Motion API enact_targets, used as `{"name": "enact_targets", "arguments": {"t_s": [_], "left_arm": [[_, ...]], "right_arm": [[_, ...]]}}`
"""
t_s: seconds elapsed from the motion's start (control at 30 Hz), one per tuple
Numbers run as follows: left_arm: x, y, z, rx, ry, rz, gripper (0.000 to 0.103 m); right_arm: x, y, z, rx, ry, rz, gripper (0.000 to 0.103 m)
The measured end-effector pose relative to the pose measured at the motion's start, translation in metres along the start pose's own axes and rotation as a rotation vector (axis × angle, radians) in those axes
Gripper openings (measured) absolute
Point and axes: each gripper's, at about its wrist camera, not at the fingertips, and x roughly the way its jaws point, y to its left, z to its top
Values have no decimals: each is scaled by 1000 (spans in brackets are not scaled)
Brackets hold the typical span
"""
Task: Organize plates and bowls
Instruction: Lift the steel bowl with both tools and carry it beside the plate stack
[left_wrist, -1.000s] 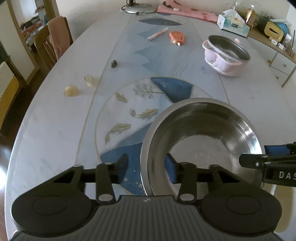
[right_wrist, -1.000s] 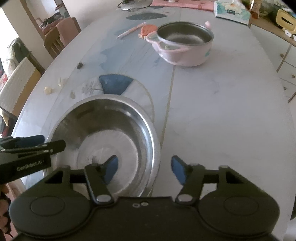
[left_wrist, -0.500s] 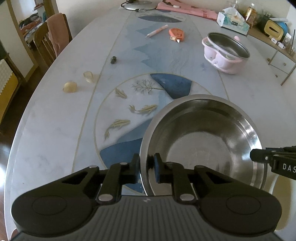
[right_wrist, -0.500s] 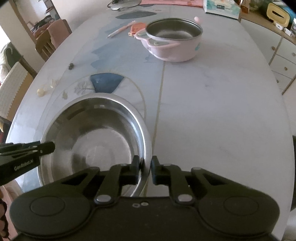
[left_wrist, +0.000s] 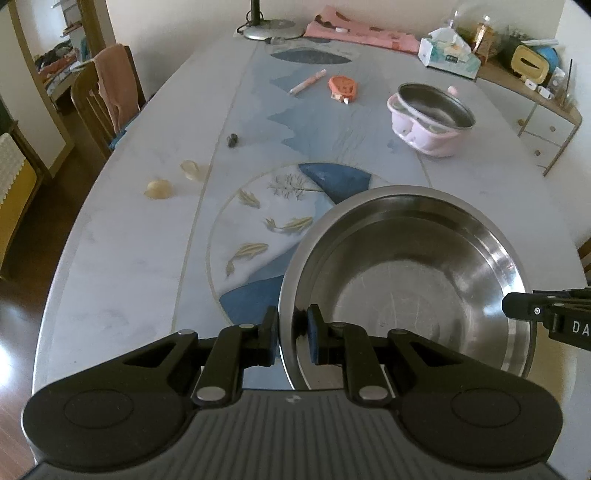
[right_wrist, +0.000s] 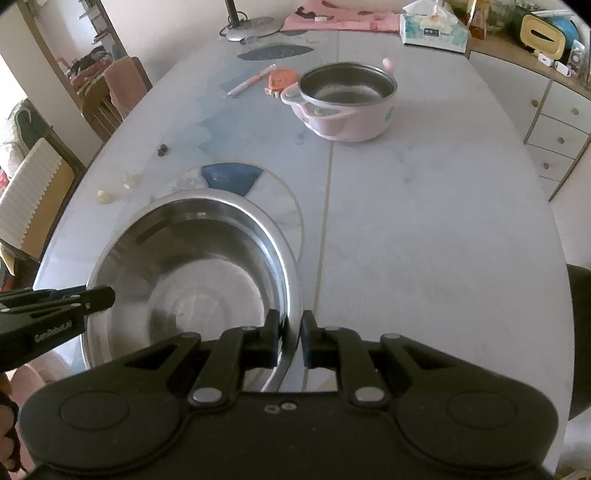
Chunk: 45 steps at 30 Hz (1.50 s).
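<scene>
Left wrist view, counter: the counter is a long pale oval with a blue fish-and-mountain inlay down its middle; it carries everything here.
Steel bowl: the big steel bowl sits at the near end, over the near right part of the round inlay. I cannot tell whether its base is clear of the counter.
Left claw: the left claw is clenched on the bowl's near left rim, one pad outside the wall and one inside.
Right claw: the right claw is clamped on the rim at the opposite, right side, seen close in the right wrist view.
Step in hand: likely a two-sided lift and carry of the bowl. Both sides should rise at an even rate so the rim stays level and does not slip out of the narrow pads; thin polished steel will probably slide if one side leads.
Pink pot: the pink pot with a steel liner stands far and to the right, well apart from the bowl. It is a likely place to bring the bowl beside, though that is a guess.
Path: bare counter lies between bowl and pot.
Tissue box: the tissue box rests at the far right edge.
Orange lid: the orange lid lies just left of the pot.
Pen: the pink pen lies near the lid.
Shells: two pale shells lie at the left, out of the way.
</scene>
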Motion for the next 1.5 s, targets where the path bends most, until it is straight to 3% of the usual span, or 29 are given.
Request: {"name": "enact_targets", "arguments": {"t_s": [0.4,0.8,1.1,1.5], "left_arm": [[-57,3,-19,61,-17,-68,15],[-105,-19,-58,195,-27,-164,15],[-111,-33,-102,273,6,-220,15],[-87,-46,-152,339,65,-219,15]], "right_arm": [[-64,10,-29,42,-51,1,11],[-117,1,-77,138,-106,-23,11],[-136,-11,-129,209,-99,-50,11],[-117,-19,-187,260,-35,-68,11]]}}
